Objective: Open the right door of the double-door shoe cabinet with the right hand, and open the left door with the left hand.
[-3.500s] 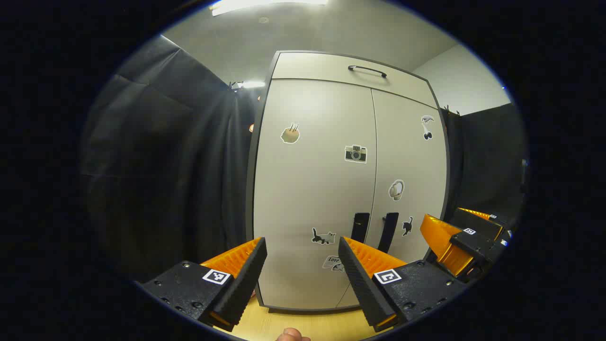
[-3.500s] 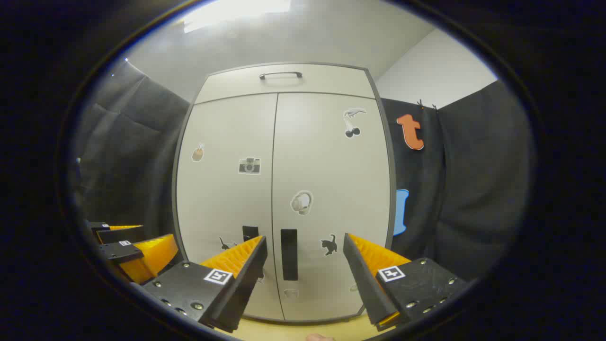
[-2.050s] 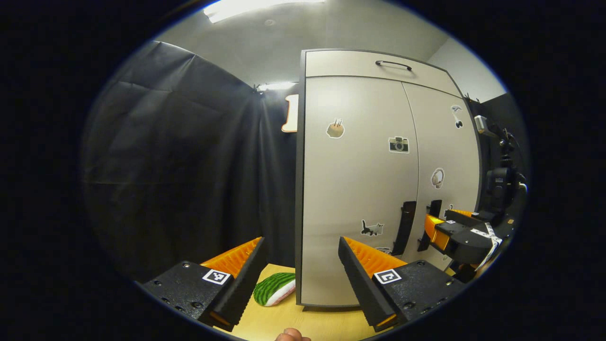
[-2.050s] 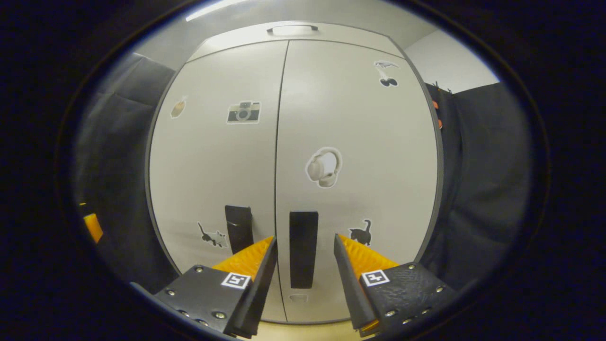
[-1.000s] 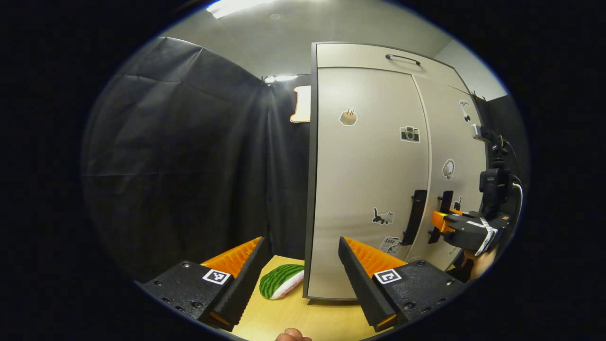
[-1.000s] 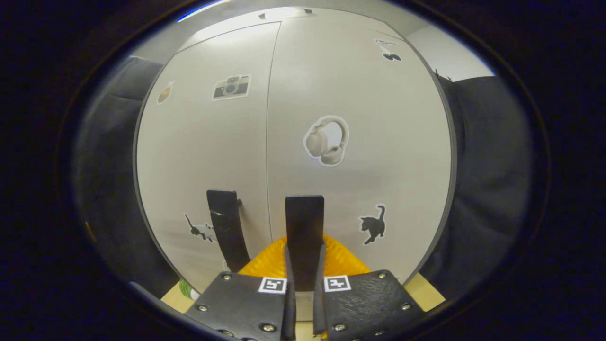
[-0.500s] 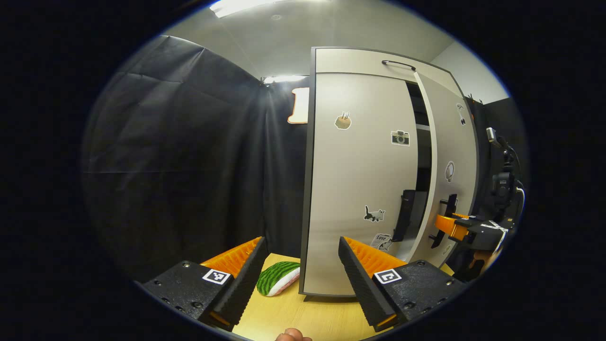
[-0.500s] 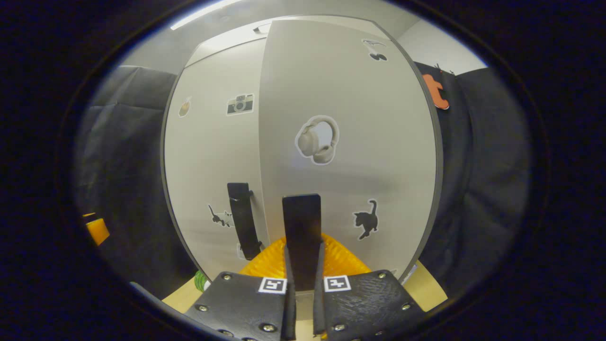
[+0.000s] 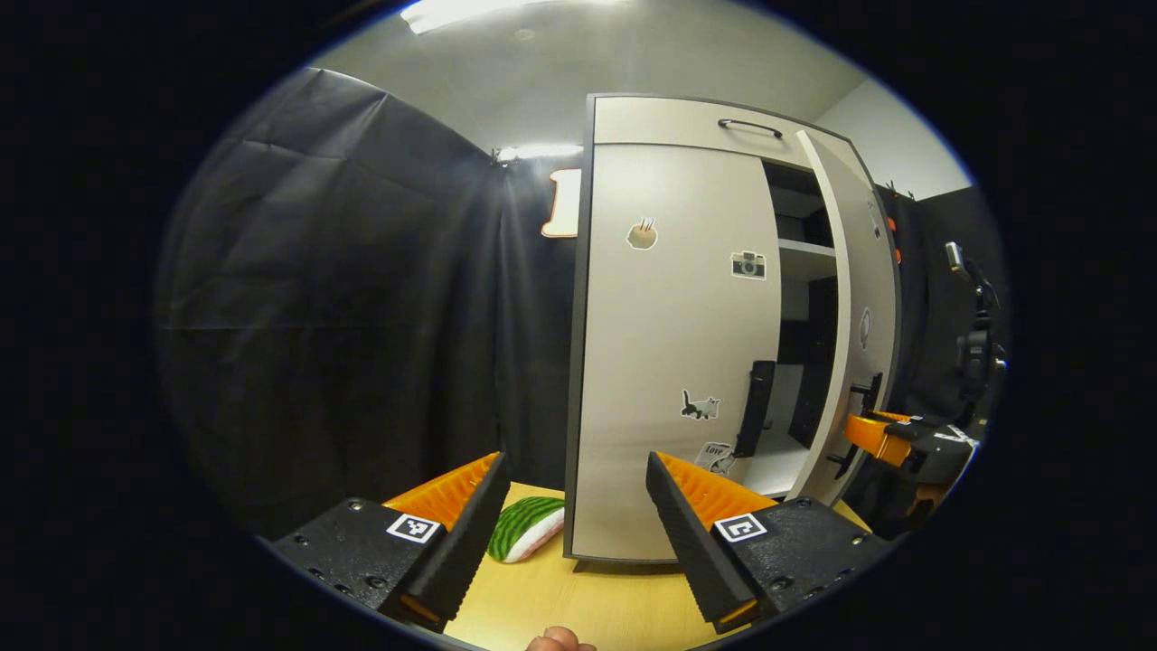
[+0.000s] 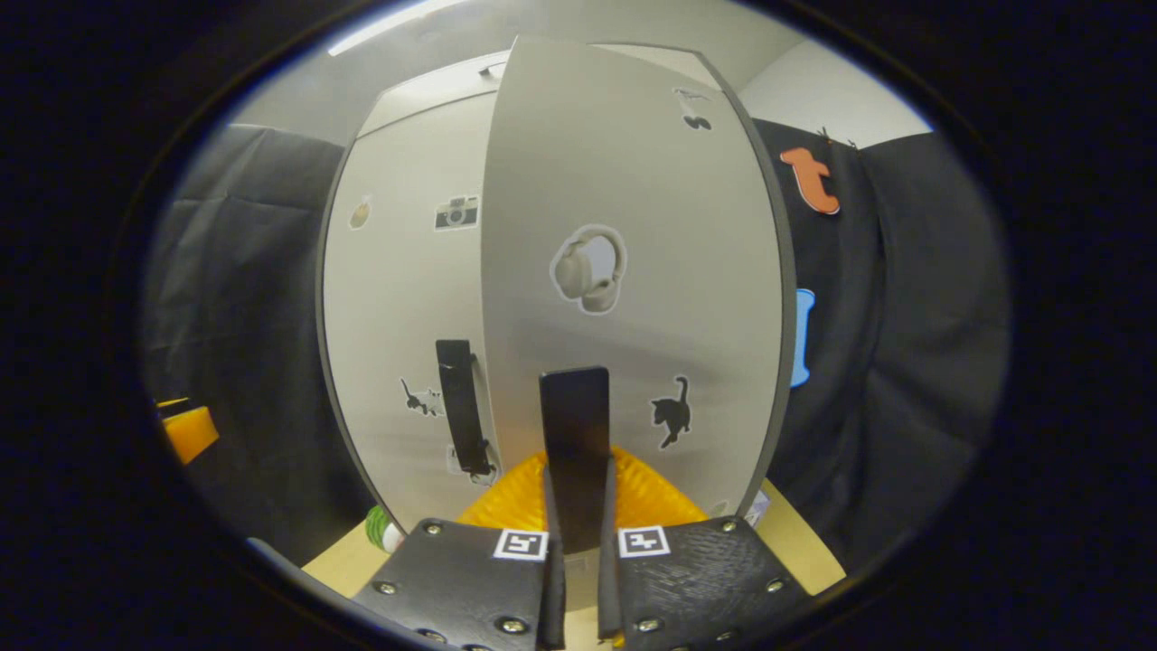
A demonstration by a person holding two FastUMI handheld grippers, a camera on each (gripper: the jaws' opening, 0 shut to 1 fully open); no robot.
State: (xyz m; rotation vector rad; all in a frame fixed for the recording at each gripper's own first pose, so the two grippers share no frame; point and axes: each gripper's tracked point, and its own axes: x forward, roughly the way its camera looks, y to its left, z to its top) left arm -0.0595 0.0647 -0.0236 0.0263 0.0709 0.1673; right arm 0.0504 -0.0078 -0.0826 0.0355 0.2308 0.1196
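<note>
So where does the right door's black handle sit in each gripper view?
Left gripper view: right door's handle far right, on the swung-open door, right gripper at it.
Right gripper view: handle bottom centre, clamped between the fingers.
Shared landmark: camera sticker on the left door.

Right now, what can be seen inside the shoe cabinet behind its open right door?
Inside the shoe cabinet, past the right door, a white shelf and dark compartments show. The closed left door covers the rest.

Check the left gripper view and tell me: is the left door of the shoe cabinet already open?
No: the left door sits flush and closed, while the right door is swung outward.
</note>
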